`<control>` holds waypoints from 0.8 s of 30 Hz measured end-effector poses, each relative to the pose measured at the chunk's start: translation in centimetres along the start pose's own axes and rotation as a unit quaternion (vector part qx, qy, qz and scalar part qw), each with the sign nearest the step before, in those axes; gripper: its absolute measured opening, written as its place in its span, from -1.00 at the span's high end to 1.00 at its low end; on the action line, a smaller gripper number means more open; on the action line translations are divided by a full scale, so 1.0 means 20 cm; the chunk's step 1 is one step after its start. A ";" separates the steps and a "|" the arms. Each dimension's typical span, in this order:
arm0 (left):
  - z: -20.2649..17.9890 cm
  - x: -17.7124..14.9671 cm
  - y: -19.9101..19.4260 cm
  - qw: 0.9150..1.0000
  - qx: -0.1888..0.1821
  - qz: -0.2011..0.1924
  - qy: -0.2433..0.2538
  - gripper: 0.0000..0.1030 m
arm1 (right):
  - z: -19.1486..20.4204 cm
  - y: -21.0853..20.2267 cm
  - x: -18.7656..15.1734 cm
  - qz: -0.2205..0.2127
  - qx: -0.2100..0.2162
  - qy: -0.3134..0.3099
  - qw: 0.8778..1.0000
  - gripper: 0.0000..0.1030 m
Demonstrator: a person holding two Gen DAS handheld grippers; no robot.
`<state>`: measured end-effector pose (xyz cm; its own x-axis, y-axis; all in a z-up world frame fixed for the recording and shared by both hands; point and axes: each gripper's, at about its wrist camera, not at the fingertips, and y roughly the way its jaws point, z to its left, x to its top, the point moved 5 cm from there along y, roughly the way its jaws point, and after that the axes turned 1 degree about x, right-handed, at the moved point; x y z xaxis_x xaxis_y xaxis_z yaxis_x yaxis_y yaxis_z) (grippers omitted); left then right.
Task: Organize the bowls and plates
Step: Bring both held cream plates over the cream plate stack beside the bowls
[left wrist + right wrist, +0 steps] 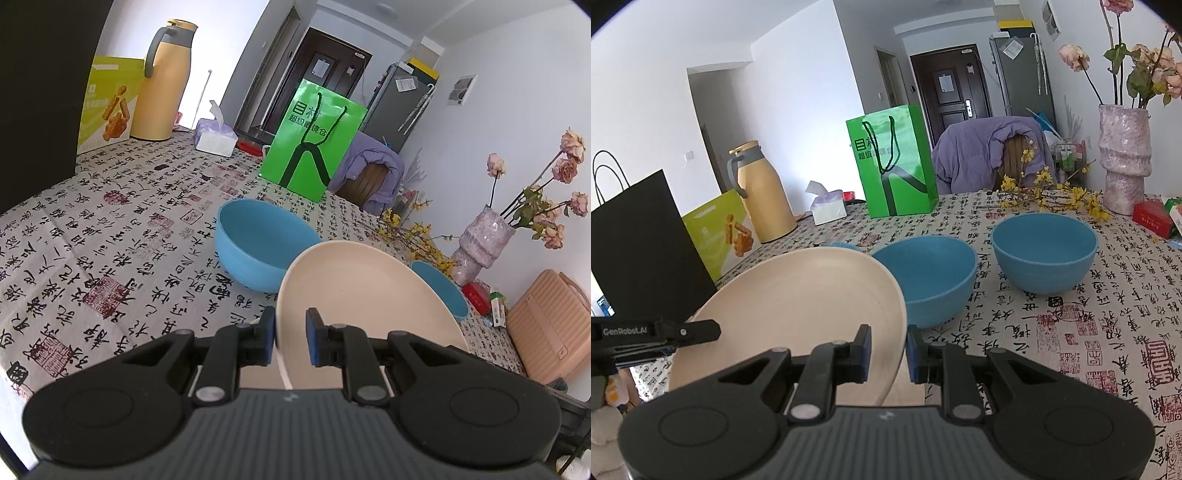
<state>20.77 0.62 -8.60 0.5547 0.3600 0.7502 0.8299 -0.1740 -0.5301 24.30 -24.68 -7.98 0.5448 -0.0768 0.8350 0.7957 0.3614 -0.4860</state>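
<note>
A cream plate (369, 295) is held tilted above the table between both grippers. My left gripper (290, 325) is shut on its left rim. My right gripper (888, 343) is shut on the right rim of the same cream plate (798, 295). In the right wrist view the left gripper (701, 330) shows at the plate's far left edge. A large blue bowl (258, 243) stands on the table just beyond the plate, and a second blue bowl (443, 291) peeks out behind it. The right wrist view shows these bowls (931, 273) (1043, 251) side by side, plus a sliver of a third blue rim (844, 245).
The table wears a calligraphy-print cloth (110, 240). A green paper bag (310, 144), a yellow thermos (162, 81), a tissue box (216, 140), a snack box (110, 103) and a black bag (639, 240) stand at the back and left. A vase of dried flowers (1124, 158) and yellow sprigs (1052, 192) sit to the right.
</note>
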 end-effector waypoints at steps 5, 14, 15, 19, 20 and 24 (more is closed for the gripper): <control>0.01 -0.01 0.00 1.000 0.002 0.001 0.002 0.67 | 0.00 0.01 -0.02 0.004 -0.002 -0.005 1.000 0.63; 0.02 -0.03 0.02 1.000 0.007 0.006 0.002 0.67 | 0.00 0.03 -0.06 0.018 -0.001 -0.010 1.000 0.63; 0.02 -0.04 0.02 1.000 0.006 0.007 0.002 0.67 | 0.00 0.03 -0.06 0.020 -0.001 -0.010 1.000 0.63; 0.03 -0.04 0.02 1.000 0.007 0.008 0.002 0.67 | 0.00 0.04 -0.08 0.024 -0.001 -0.010 1.000 0.63; 0.03 -0.04 0.02 1.000 0.007 0.008 0.002 0.67 | 0.00 0.04 -0.08 0.025 -0.001 -0.010 1.000 0.63; 0.04 -0.05 0.03 1.000 0.007 0.011 0.000 0.67 | 0.00 0.05 -0.09 0.029 -0.001 -0.010 1.000 0.63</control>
<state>20.67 0.80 -10.07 0.5724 0.3555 0.7388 0.8168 -0.1683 -0.5518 24.12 -24.24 -10.02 0.5854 -0.0379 0.8099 0.7630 0.3634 -0.5345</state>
